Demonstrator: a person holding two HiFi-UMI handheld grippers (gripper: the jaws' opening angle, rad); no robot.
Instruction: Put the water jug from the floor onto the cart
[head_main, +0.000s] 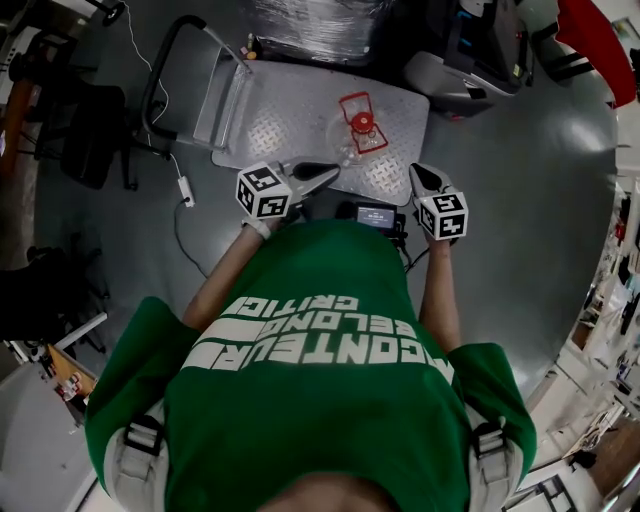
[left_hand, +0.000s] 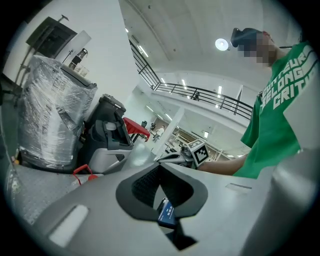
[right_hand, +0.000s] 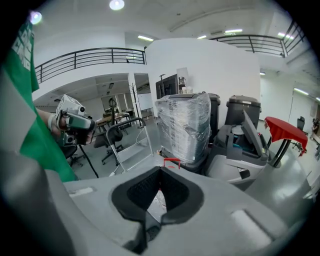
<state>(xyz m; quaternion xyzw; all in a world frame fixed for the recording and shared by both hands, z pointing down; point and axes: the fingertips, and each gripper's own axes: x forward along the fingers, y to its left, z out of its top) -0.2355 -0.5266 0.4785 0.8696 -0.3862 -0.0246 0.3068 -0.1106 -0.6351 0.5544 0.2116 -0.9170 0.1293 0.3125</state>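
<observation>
Your left tool and right tool are both fully closed with nothing between the jaws, and you hold them close to your chest. The clear water jug with its red cap stands on the cart deck, apart from both tools.

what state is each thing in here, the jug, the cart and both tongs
water jug: standing on the cart deck, red cap on, nothing gripping it
cart: handle upright, jug on its deck
left tongs: shut, empty, clear of the jug
right tongs: shut, empty, clear of the jug
</observation>
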